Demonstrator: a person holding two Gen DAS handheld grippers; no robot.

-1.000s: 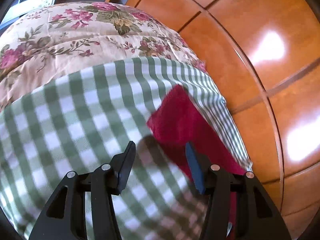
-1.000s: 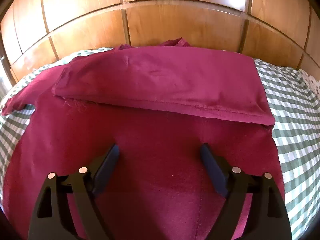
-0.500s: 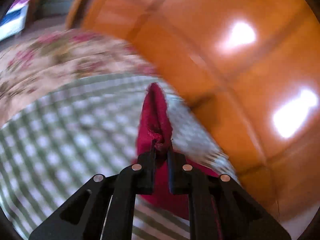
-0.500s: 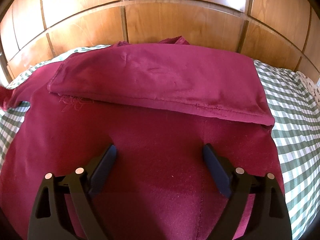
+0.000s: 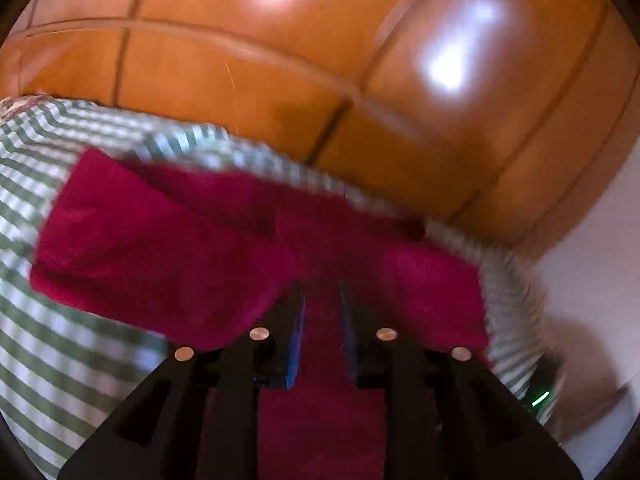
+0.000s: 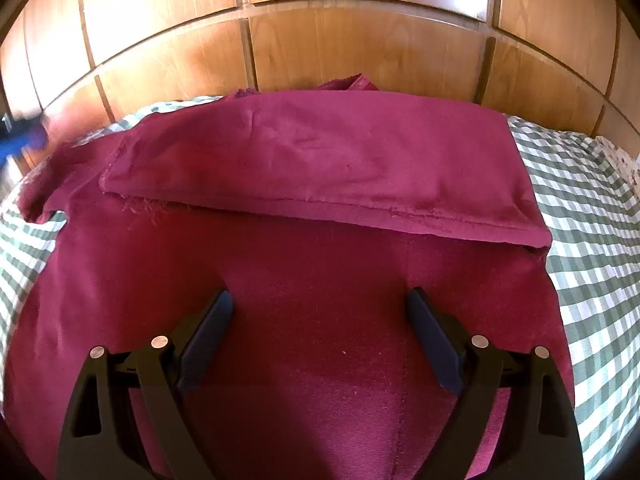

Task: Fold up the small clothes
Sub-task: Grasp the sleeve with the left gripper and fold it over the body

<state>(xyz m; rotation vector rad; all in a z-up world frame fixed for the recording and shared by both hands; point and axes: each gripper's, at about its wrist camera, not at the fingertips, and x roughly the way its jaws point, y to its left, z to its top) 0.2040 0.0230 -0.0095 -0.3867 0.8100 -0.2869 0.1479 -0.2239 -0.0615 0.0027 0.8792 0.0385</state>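
Crimson garment (image 6: 320,288) lies spread on a bed under a green-and-white checked cover (image 6: 588,216), its far part folded back toward the near side as one long flap (image 6: 320,160) that runs along the headboard edge.

Right gripper (image 6: 320,320) hangs over the near half of the cloth with its jaws set wide and nothing between them; it has kept that place and that spread since a second ago. Beyond its tips the flap's hemmed edge crosses from the left side of the bed to the right, where the fold ends just short of the bare checked cover.

Left gripper (image 5: 322,312) is the one that has changed. A second ago it stood open over the checked cover with only a corner of the garment (image 5: 168,248) ahead of it; half a second ago it was pinched on a raised peak of that corner. Its jaws are now opening, a narrow gap between the blue pads, and crimson cloth shows through that gap and under it; whether the pads press on the cloth I cannot tell, since the view is blurred. Ahead of it a sleeve-like piece lies slanted toward the left edge of the bed.

Count: one garment, one checked cover, two grippers, one panelled wooden headboard (image 6: 360,40), one floral sheet corner (image 6: 624,160) at the far right.
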